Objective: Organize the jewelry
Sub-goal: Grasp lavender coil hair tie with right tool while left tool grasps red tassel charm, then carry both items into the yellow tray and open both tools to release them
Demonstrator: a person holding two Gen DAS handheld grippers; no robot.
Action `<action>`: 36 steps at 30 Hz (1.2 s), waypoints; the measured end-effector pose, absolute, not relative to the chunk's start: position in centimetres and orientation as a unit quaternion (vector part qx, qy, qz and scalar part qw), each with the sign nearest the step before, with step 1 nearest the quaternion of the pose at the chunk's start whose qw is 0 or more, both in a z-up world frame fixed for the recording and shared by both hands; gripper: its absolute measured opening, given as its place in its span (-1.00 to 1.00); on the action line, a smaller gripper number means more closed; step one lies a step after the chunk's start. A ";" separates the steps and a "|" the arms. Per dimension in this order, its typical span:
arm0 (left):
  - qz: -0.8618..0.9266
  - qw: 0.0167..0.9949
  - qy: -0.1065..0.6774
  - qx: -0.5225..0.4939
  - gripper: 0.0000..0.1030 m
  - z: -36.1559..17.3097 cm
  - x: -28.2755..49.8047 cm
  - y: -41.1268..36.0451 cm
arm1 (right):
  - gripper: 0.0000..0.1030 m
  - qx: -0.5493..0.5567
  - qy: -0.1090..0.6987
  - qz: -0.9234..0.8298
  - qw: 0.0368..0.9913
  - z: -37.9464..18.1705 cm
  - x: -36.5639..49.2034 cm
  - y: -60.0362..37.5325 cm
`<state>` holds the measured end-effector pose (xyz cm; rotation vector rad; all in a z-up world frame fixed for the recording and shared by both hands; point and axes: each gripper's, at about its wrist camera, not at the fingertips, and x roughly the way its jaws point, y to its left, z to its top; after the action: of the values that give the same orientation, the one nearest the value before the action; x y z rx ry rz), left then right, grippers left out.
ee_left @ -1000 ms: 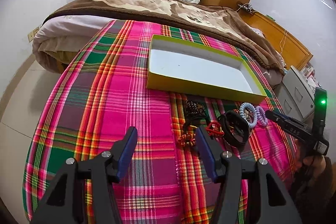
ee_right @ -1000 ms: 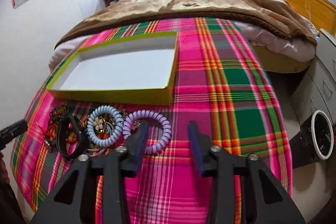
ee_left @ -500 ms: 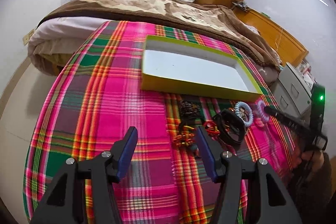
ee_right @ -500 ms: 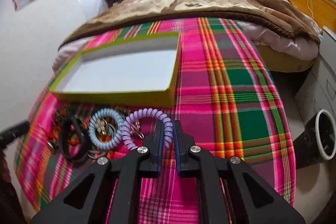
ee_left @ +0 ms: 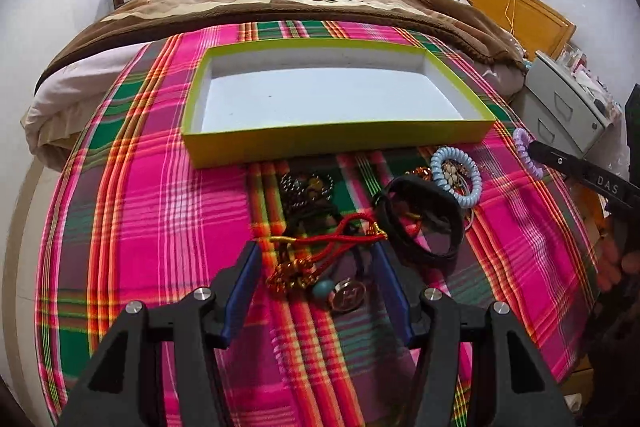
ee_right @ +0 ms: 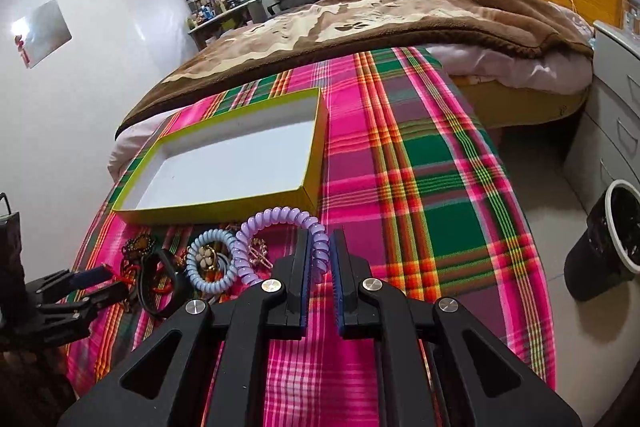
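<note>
Right tongs [ee_right: 319, 261] pinch purple coil [ee_right: 280, 223] | left tongs [ee_left: 316, 279] wide | black band [ee_left: 420, 223] beside blue coil [ee_left: 456, 175]

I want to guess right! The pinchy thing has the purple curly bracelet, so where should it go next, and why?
Probably forward and to the left, over the green box, then let go. The right gripper is shut on the purple coil bracelet, which looks lifted off the plaid cloth. The box is open with nothing in it, just beyond the jewelry pile.
</note>
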<state>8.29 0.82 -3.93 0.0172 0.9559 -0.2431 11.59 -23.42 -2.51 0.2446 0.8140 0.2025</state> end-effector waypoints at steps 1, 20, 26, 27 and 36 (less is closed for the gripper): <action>-0.110 0.881 0.461 0.016 0.09 -4.0 8.4 0.7 | -0.82 0.118 0.395 0.099 0.906 -2.5 11.6 -23.4; -0.118 0.887 0.446 -0.038 -0.79 -2.7 8.0 2.9 | -0.82 0.130 0.390 0.111 0.905 -2.3 11.3 -22.5; -0.114 0.894 0.430 -0.053 -0.79 -1.3 8.2 3.8 | -0.82 0.123 0.381 0.117 0.909 -1.2 11.0 -21.9; -0.113 0.895 0.428 -0.054 -0.79 -1.0 8.3 4.0 | -0.82 0.122 0.380 0.116 0.910 -1.0 11.0 -21.8; -0.111 0.905 0.408 -0.053 -0.79 1.5 11.7 4.6 | -0.82 0.093 0.358 0.115 0.922 2.6 13.4 -20.3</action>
<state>11.68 4.56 1.49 -0.1104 0.8422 -0.2289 13.43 -20.34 2.56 0.1918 0.7354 0.2366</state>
